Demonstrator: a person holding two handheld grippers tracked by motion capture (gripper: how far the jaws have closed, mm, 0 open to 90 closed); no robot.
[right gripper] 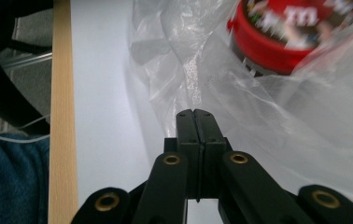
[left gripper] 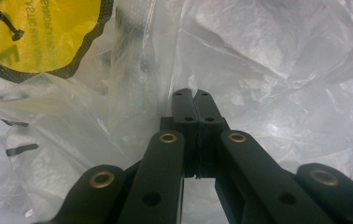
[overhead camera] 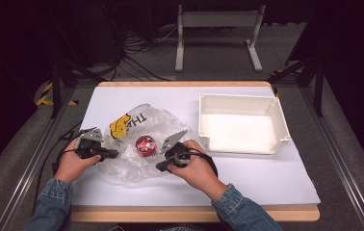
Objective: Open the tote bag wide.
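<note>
A crumpled clear plastic bag [overhead camera: 136,120] with a yellow print lies on the white table top [overhead camera: 247,178]. A round red tin [overhead camera: 145,145] sits inside it. My left gripper [overhead camera: 114,154] is at the bag's left edge. In the left gripper view its jaws [left gripper: 193,92] are shut, with the bag's film [left gripper: 268,70] gathered at their tips. My right gripper [overhead camera: 161,167] is at the bag's near right edge, just right of the tin. In the right gripper view it [right gripper: 194,112] is shut on a pleat of the bag [right gripper: 258,121], and the tin [right gripper: 282,37] lies ahead to the right.
An empty white bin [overhead camera: 240,103] stands on the right half of the table, apart from the bag. The table's wooden front edge [right gripper: 62,116] and a blue denim sleeve [right gripper: 6,182] are close to the right gripper. A white metal stand [overhead camera: 218,29] is on the floor beyond the table.
</note>
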